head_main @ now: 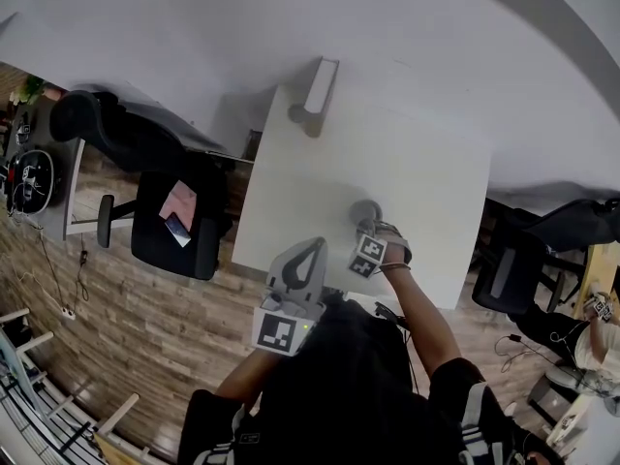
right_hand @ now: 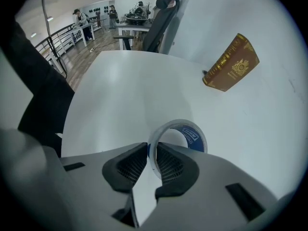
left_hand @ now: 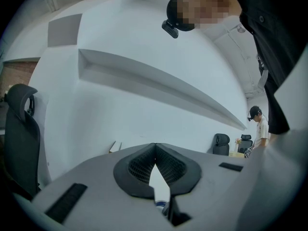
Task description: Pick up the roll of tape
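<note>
Right gripper view: your jaws pinch the tape's wall.
Your right gripper [right_hand: 151, 150] is closed narrow on the roll of tape [right_hand: 185, 131], one jaw inside the ring and one outside, likely because the thin wall gives a surer bite than spanning the whole roll. The roll is at the near part of the white table [right_hand: 120, 95], well apart from the brown book [right_hand: 231, 64]; whether it is clear of the surface is unclear. Your left gripper [left_hand: 155, 153] points away, jaws together, empty.

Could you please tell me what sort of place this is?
Probably an open-plan office or lab: a white table, black office chairs on a wood floor, and more desks with people in the background.
</note>
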{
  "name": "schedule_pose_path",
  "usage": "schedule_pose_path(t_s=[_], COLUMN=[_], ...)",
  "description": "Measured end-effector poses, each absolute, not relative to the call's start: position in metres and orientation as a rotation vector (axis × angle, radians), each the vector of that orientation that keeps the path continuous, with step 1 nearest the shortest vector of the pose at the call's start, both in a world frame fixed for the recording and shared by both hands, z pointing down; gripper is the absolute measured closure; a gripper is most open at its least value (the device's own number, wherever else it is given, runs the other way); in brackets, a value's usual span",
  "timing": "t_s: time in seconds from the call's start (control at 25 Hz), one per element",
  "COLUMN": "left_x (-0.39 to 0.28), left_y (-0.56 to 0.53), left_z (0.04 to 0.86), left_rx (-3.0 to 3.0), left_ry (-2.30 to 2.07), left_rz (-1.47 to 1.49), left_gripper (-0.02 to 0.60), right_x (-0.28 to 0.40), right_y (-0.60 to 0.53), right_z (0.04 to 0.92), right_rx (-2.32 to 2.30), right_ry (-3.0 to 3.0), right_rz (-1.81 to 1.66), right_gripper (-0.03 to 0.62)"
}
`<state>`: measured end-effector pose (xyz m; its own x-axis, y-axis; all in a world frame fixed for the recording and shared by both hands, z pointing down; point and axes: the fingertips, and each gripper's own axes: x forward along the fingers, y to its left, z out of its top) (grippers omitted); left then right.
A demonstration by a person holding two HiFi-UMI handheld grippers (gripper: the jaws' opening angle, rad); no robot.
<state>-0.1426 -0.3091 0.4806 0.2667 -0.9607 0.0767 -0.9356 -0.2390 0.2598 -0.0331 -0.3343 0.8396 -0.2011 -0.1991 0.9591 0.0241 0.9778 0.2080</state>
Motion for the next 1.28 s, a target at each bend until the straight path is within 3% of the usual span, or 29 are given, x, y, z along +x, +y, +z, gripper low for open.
schedule_pose_path(t_s=[0.76,1.28], left_x=[-0.049,-0.046], left_y=[-0.195,-0.17], left_z=[0.445,0.437], left_rx=[2.339,2.434], left_ry=[-1.868,-1.798], left_rz=[-0.101,-0.121], left_gripper=[0.558,0.558], right_x=[0.053,0.066], right_y=[-0.248,-0.23], right_z=[0.748,0.623], right_rx=[0.41,0.884], right_ry=[-2.059,-2.385], right_rz=[-0.072,0.137], right_gripper=[0.533,0.536])
